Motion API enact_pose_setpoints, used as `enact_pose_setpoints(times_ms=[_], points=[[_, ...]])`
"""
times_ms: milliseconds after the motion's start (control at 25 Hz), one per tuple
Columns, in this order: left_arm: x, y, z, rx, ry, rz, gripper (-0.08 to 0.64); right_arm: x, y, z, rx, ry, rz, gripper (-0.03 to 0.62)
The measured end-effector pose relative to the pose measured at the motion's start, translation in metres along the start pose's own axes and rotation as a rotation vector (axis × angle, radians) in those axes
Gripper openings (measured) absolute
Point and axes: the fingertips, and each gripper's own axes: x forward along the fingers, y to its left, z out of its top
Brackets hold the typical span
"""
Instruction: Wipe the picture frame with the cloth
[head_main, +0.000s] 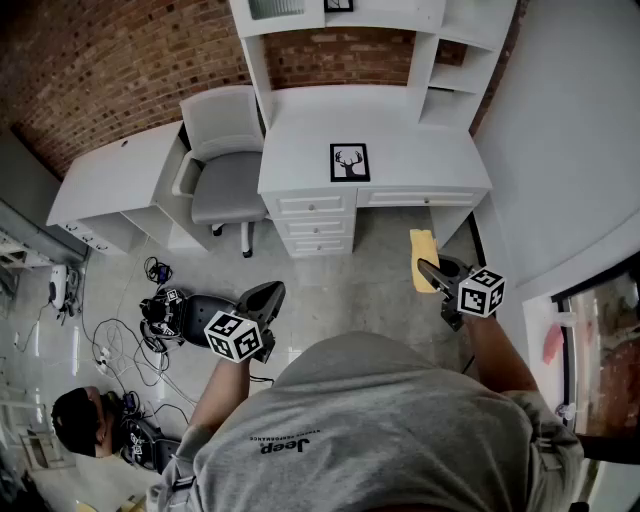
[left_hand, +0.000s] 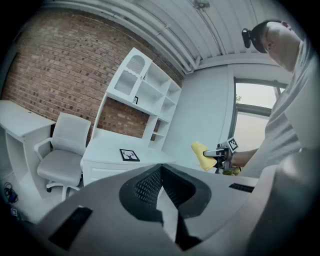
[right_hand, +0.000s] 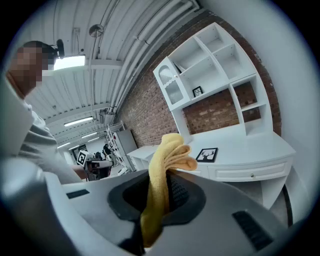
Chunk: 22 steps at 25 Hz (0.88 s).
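The picture frame (head_main: 349, 162), black with a deer print, lies flat on the white desk (head_main: 420, 160). It also shows in the left gripper view (left_hand: 129, 155) and the right gripper view (right_hand: 206, 154). My right gripper (head_main: 432, 272) hangs over the floor in front of the desk, well short of the frame. It is shut on a folded yellow cloth (head_main: 424, 256) that sticks up from between its jaws (right_hand: 169, 150). My left gripper (head_main: 274, 291) is lower left over the floor, shut with nothing in it (left_hand: 161, 170). From it I see the cloth (left_hand: 201, 155) off to the right.
A grey office chair (head_main: 225, 165) stands left of the desk, with drawers (head_main: 315, 220) under the desktop. A hutch with shelves (head_main: 440, 60) rises behind it. Cables and gear (head_main: 160, 312) lie on the floor at left, near another person (head_main: 85, 420). A wall (head_main: 570, 150) runs along the right.
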Motion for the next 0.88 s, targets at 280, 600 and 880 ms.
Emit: enact_pose_setpoints(times_ms=[280,600,880], points=[[0.007,-0.021,-0.001,0.012,0.005,0.000,0.017,-0.015,-0.006,-0.002,-0.004,0.004,0.011,0.052],[0.014,-0.027,0.000,0.012,0.006,0.001,0.017,-0.022,-0.013,0.000,0.000,-0.005,0.018,0.052],[0.032,-0.038,0.004,0.028,0.002,0.011,0.017,-0.035,-0.026,0.003,-0.004,-0.022,0.033,0.052]])
